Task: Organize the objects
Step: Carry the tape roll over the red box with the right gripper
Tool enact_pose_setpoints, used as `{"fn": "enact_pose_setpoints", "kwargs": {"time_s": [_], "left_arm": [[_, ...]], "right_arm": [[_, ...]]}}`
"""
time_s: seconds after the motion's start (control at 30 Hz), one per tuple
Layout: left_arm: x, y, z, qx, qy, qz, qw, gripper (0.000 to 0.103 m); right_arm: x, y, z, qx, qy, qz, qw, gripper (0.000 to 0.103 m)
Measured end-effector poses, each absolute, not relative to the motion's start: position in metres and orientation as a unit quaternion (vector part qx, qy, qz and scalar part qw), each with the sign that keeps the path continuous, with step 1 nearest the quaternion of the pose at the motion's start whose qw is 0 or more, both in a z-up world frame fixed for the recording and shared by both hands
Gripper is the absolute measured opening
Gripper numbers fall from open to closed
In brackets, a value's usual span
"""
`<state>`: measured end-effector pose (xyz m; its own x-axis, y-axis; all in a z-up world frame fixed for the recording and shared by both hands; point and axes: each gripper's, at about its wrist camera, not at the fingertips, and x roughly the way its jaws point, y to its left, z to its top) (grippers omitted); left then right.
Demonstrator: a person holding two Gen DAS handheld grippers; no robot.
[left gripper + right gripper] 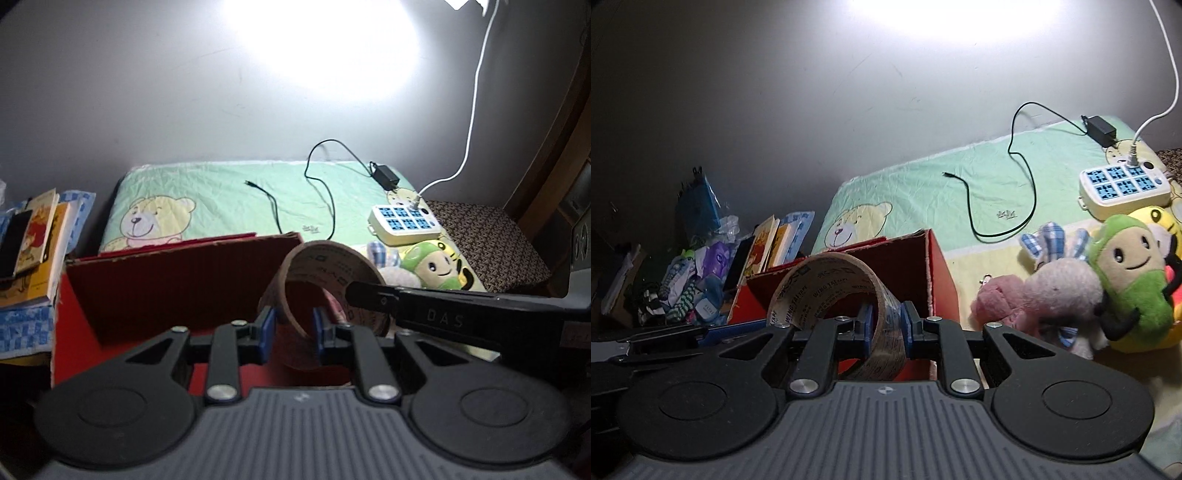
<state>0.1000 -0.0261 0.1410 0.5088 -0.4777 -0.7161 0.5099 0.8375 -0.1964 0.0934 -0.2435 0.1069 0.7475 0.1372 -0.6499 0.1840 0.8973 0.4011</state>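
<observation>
brown printed packing-tape roll [827,295], rigid, light | left gripper [293,332] and right gripper [886,325] each pinching its wall | above red cardboard box [177,280]

Both cams sit low on the grippers, looking fwd along the fingers, close over the red box [177,288] on the bed. Left wrist cam faces nearly square to the back wall, w/ the green bear sheet [229,199] dead ahead, books [37,236] at far left and power strip [404,221] at right. Right wrist cam sits further right, angled leftward, so the sheet [997,192] runs off diagonally. Shared: tape roll [325,273] very near both lenses, box, black cable [1023,177], strip, plush toys [1126,280], wall glare.
</observation>
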Motion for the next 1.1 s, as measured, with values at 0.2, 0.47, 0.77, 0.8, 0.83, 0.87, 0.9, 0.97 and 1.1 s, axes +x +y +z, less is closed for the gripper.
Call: {"fn": "enact_pose_setpoints", "kwargs": {"time_s": [0.2,0.47,0.77,0.8,0.83,0.87,0.9,0.97,1.1], "left_arm": [[0.138,-0.011,0.098,0.016,0.448,-0.274,0.851,0.014],[0.183,-0.003,0.044,-0.005,0.503,-0.274,0.819,0.014],[0.192,0.011,0.032,0.019,0.504,-0.288,0.814,0.02],[0.191,0.014,0.032,0.023,0.501,-0.289,0.815,0.021],[0.191,0.018,0.032,0.027,0.498,-0.288,0.818,0.022],[0.191,0.022,0.032,0.032,0.494,-0.286,0.82,0.027],[0.192,0.025,0.031,0.037,0.49,-0.282,0.824,0.029],[0.193,0.031,0.029,0.048,0.485,-0.271,0.83,0.031],[0.197,0.037,0.022,0.054,0.488,-0.259,0.832,0.031]], "right_arm": [[0.145,-0.224,0.088,0.194,0.407,-0.023,0.892,0.016],[0.184,-0.205,0.054,0.148,0.465,-0.062,0.87,0.015],[0.21,-0.185,0.034,0.081,0.496,-0.099,0.859,0.013],[0.212,-0.186,0.032,0.077,0.496,-0.103,0.859,0.012],[0.212,-0.186,0.031,0.073,0.495,-0.104,0.859,0.011],[0.213,-0.185,0.03,0.07,0.495,-0.106,0.859,0.011],[0.214,-0.184,0.029,0.068,0.496,-0.108,0.859,0.012],[0.216,-0.183,0.026,0.065,0.496,-0.113,0.859,0.012],[0.214,-0.186,0.026,0.079,0.491,-0.107,0.861,0.011]]}}
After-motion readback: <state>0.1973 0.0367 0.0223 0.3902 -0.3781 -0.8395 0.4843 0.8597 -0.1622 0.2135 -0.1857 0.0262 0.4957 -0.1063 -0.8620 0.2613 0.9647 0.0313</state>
